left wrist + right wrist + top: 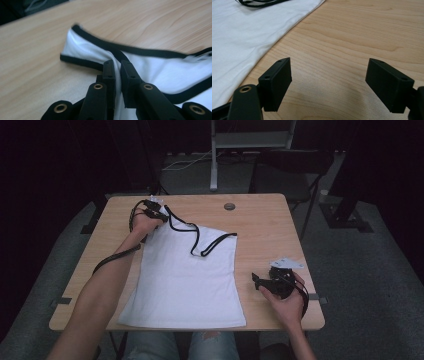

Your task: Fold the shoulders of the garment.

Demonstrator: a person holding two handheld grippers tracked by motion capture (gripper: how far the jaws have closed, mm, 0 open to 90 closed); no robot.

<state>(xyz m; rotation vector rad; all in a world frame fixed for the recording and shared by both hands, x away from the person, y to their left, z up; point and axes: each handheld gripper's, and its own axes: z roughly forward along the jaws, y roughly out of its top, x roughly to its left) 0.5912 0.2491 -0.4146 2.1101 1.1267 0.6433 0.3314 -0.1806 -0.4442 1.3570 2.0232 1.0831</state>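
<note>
We see the left gripper [117,72] pinching the white top's [187,280] strap, probably tight; right gripper [328,83] wide open w/ nothing in it.

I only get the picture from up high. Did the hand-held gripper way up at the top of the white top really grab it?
Observer: Yes. In the left gripper view the left hand-held gripper has its black jaws shut on the white sleeveless cloth top with black trim, pinching it at the shoulder strap.
Operator: What about the other one, by my right hand?
Observer: The right gripper view shows the right hand-held gripper with its jaws wide apart and nothing between them.
Operator: Is it touching the top?
Observer: No. Bare light wooden table lies under it, and the top's edge sits off to one side.
</note>
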